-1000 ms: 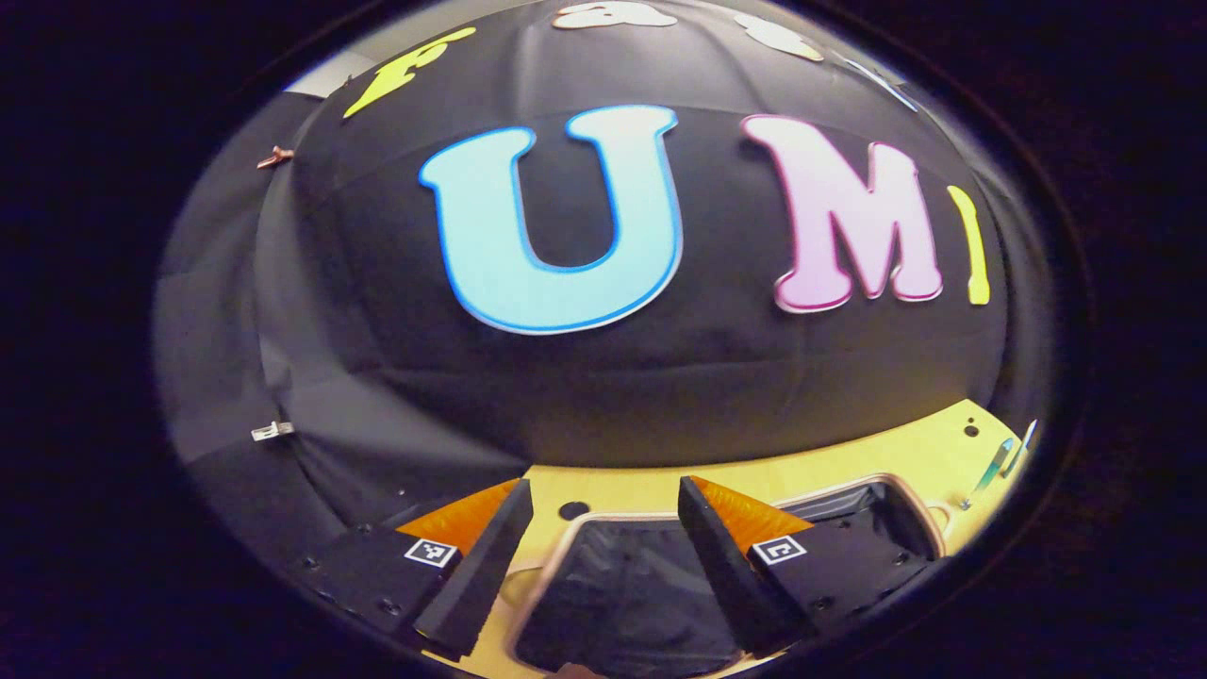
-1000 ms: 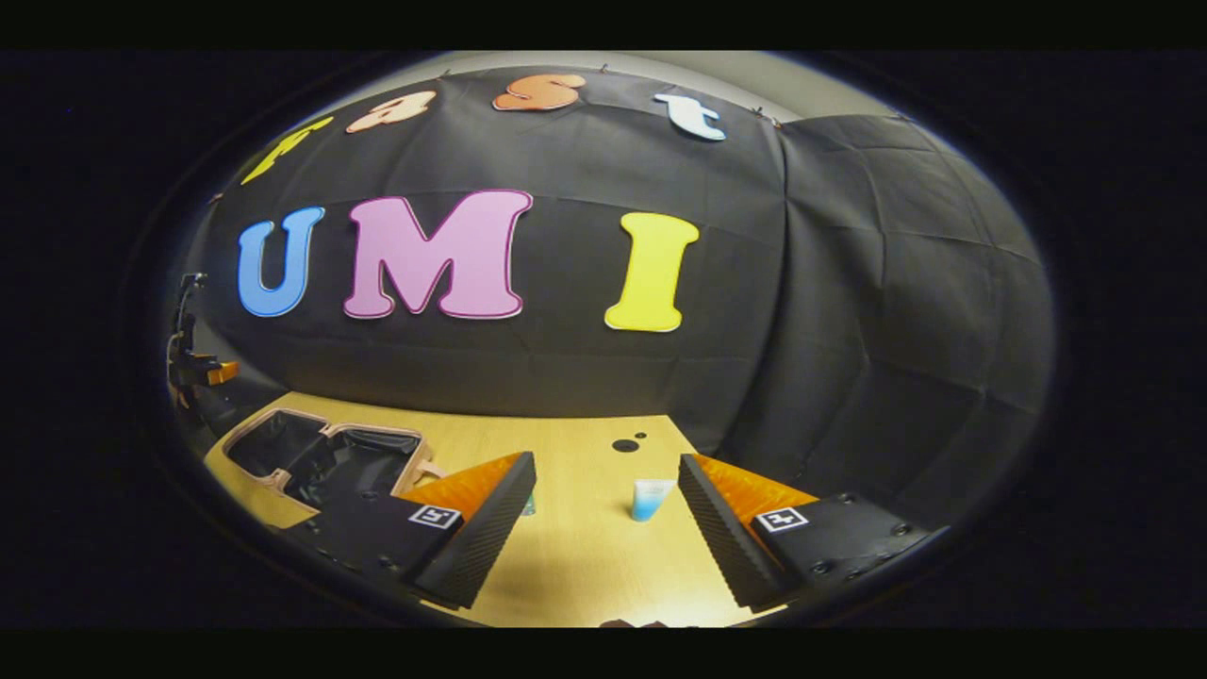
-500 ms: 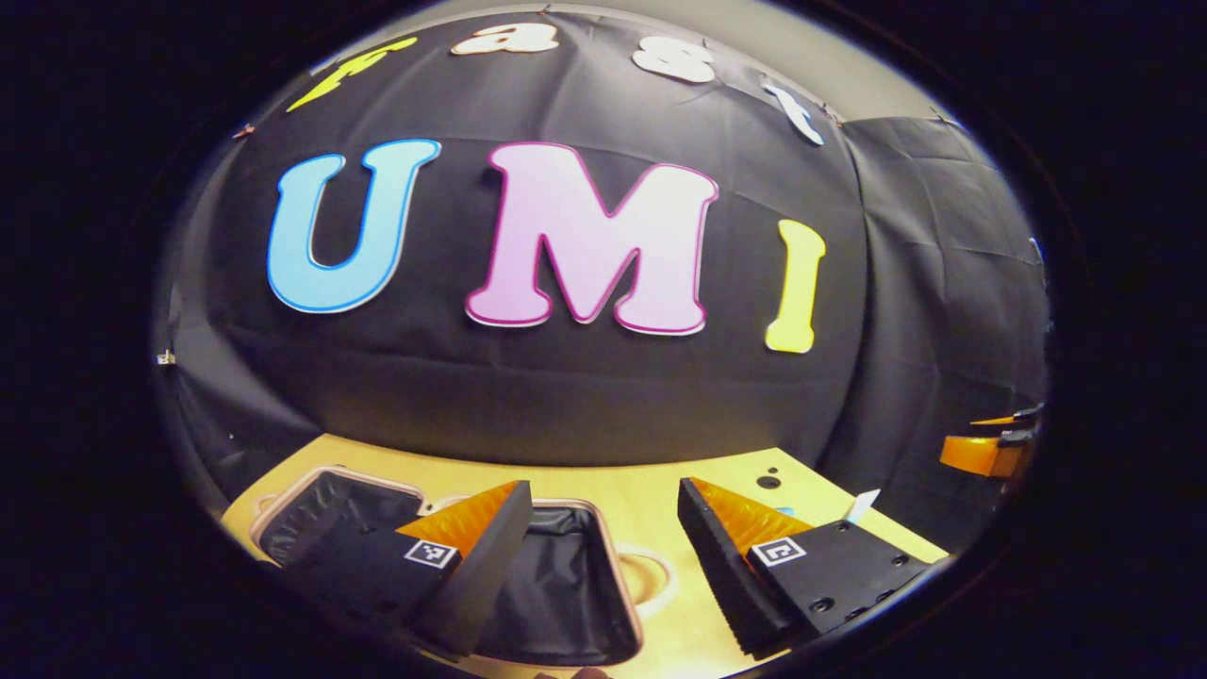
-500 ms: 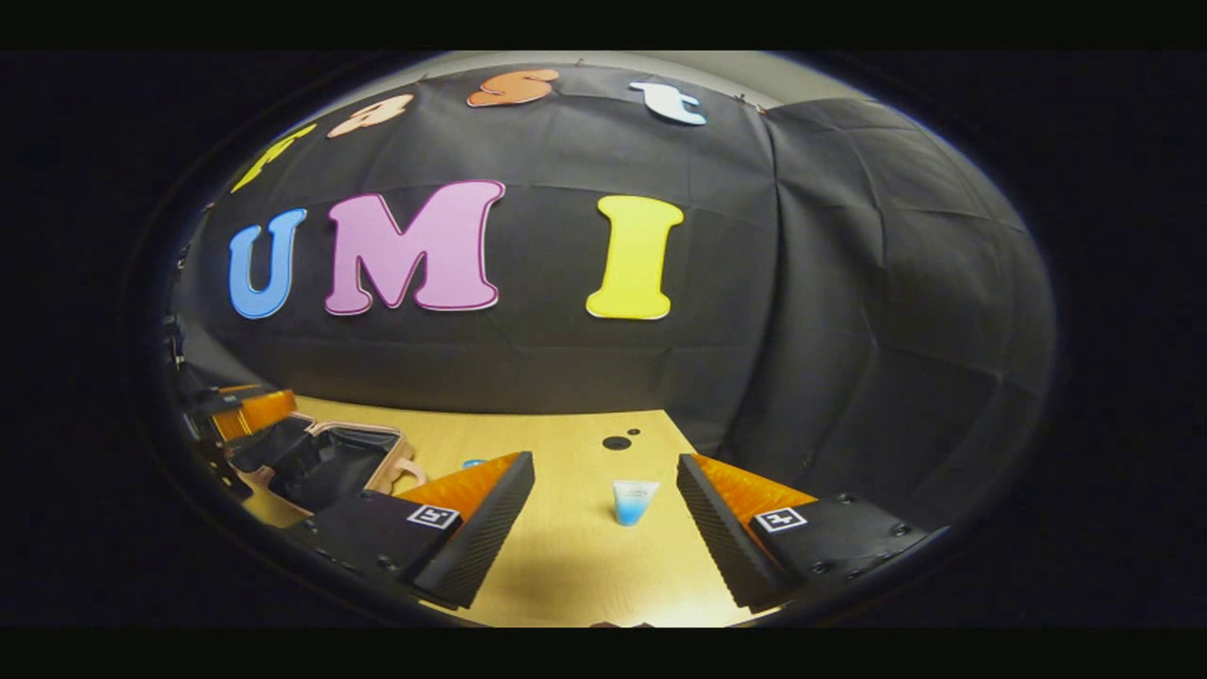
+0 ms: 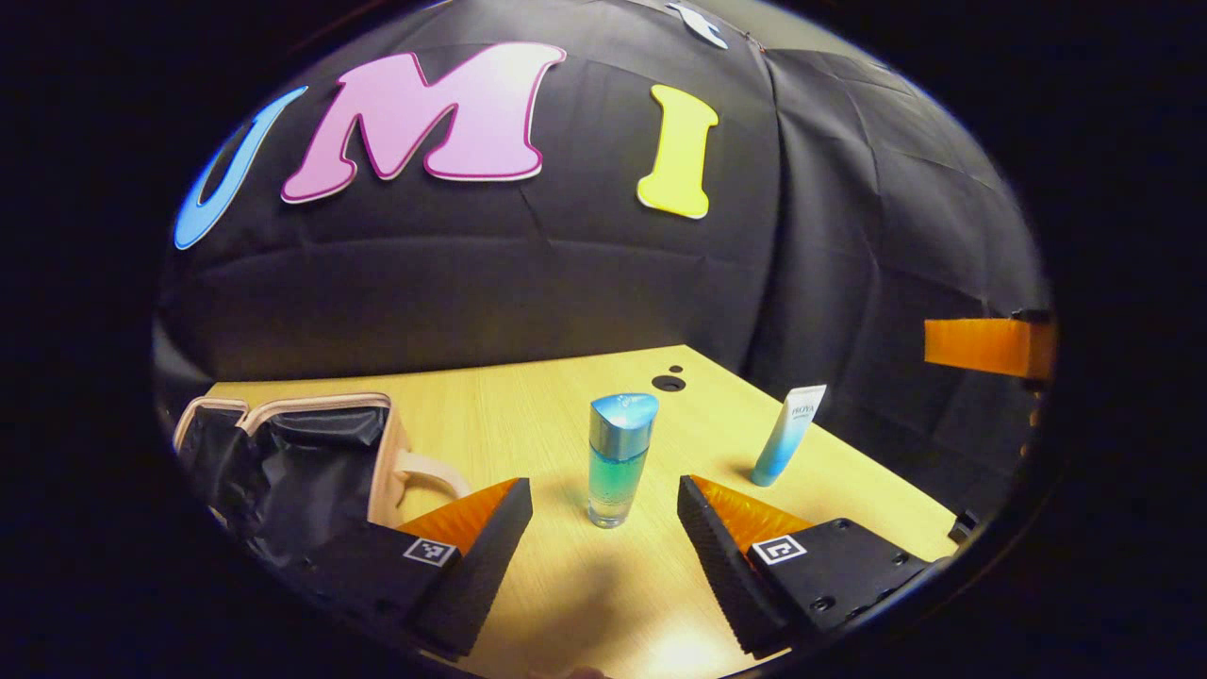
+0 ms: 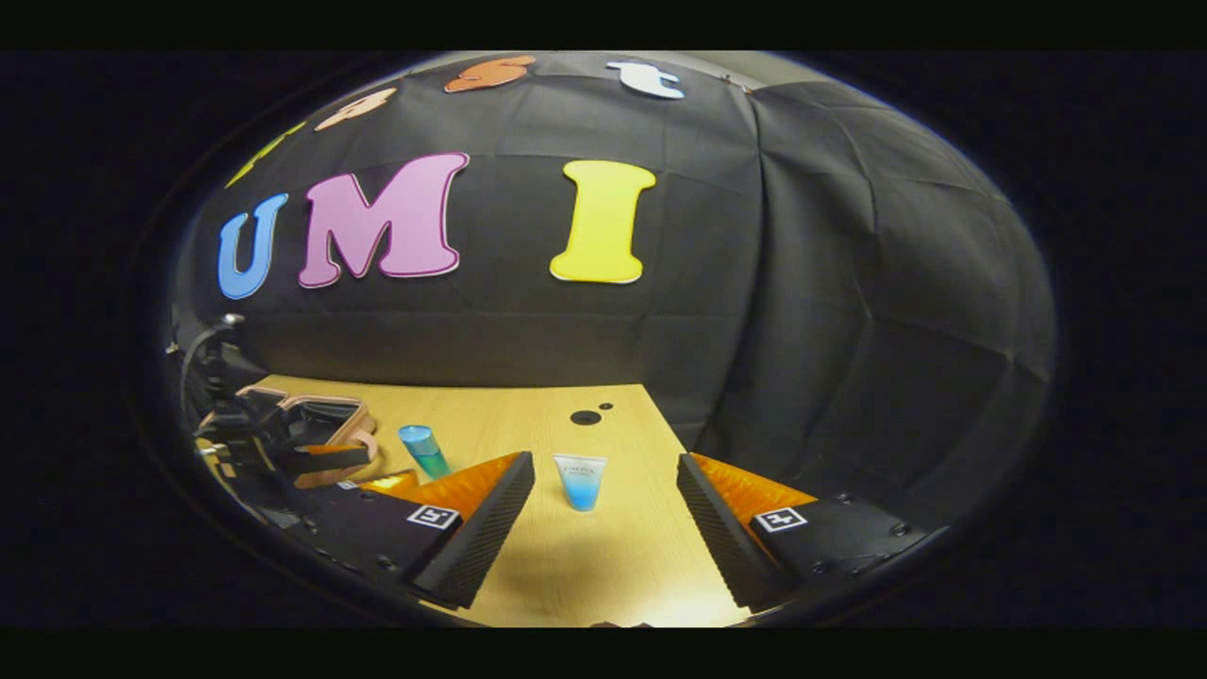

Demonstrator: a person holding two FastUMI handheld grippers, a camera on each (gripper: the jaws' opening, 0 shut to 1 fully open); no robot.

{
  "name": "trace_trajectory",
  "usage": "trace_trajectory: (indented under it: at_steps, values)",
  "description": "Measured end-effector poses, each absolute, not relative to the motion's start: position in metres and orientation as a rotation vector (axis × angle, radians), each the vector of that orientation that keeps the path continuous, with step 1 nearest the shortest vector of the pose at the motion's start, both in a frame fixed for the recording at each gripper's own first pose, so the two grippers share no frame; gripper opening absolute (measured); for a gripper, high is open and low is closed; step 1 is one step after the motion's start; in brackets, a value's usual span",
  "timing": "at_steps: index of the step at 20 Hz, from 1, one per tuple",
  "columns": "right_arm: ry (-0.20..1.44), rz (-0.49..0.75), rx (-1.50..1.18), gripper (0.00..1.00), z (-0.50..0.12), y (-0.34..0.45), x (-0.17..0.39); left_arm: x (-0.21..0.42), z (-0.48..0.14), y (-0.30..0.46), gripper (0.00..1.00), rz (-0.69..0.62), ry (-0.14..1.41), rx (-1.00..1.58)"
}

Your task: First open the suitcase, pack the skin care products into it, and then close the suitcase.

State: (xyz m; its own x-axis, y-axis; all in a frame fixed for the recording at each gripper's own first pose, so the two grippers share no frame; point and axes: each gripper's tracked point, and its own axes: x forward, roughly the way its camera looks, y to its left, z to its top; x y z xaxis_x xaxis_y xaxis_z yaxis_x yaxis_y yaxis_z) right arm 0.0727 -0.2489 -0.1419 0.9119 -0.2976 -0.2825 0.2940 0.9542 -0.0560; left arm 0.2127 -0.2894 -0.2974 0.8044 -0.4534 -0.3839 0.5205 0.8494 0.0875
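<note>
Suitcase [image 5: 283, 453]: open on the wooden table [image 5: 528, 415], dark lining exposed, nothing visibly packed; step in hand judged to be packing, opening done. Blue-capped bottle [image 5: 618, 462]: upright on the table, directly ahead of the left gripper [image 5: 603, 514], whose fingers stand wide apart and empty; white-and-blue tube [image 6: 580, 481]: standing cap-down ahead of the right gripper [image 6: 603, 490], fingers likewise apart and empty, well short of it. Next move likely calls for advancing each gripper level until its fingers straddle its item, then closing gently, as both stand tall and could tip.

Open suitcase [image 5: 311, 453] left on table [image 5: 528, 396], bottle [image 5: 618, 462] mid, tube [image 5: 787, 436] right
</note>
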Motion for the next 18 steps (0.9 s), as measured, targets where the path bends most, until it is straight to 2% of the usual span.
trace_trajectory:
  at_steps: [4, 8, 10, 11, 12, 14, 15, 16, 17, 18]
  values:
    - [0.349, -0.265, -0.012, 0.97, -0.173, -0.256, 0.082, 0.258, -0.33, -0.306, 0.98, -0.447, 0.387, 0.219]
    - [0.413, -0.259, 0.028, 0.97, -0.208, -0.261, 0.098, 0.277, -0.347, -0.325, 0.98, -0.438, 0.417, 0.208]
    - [0.453, -0.264, 0.036, 0.97, -0.233, -0.265, 0.111, 0.276, -0.36, -0.328, 0.89, -0.434, 0.442, 0.225]
    - [0.464, -0.257, 0.038, 0.95, -0.24, -0.264, 0.116, 0.276, -0.366, -0.328, 0.81, -0.428, 0.457, 0.234]
    - [0.467, -0.254, 0.035, 0.98, -0.246, -0.264, 0.122, 0.277, -0.37, -0.328, 0.78, -0.42, 0.468, 0.237]
    - [0.474, -0.256, 0.029, 0.97, -0.259, -0.266, 0.133, 0.282, -0.369, -0.324, 0.65, -0.404, 0.459, 0.235]
    - [0.483, -0.264, 0.024, 0.98, -0.267, -0.266, 0.138, 0.282, -0.371, -0.326, 0.53, -0.413, 0.468, 0.225]
    - [0.497, -0.276, 0.017, 0.98, -0.275, -0.267, 0.141, 0.278, -0.373, -0.324, 0.52, -0.416, 0.489, 0.224]
    - [0.497, -0.285, 0.019, 0.98, -0.279, -0.266, 0.143, 0.277, -0.374, -0.32, 0.55, -0.407, 0.497, 0.23]
    - [0.495, -0.295, 0.027, 0.98, -0.285, -0.267, 0.148, 0.278, -0.374, -0.319, 0.51, -0.401, 0.493, 0.229]
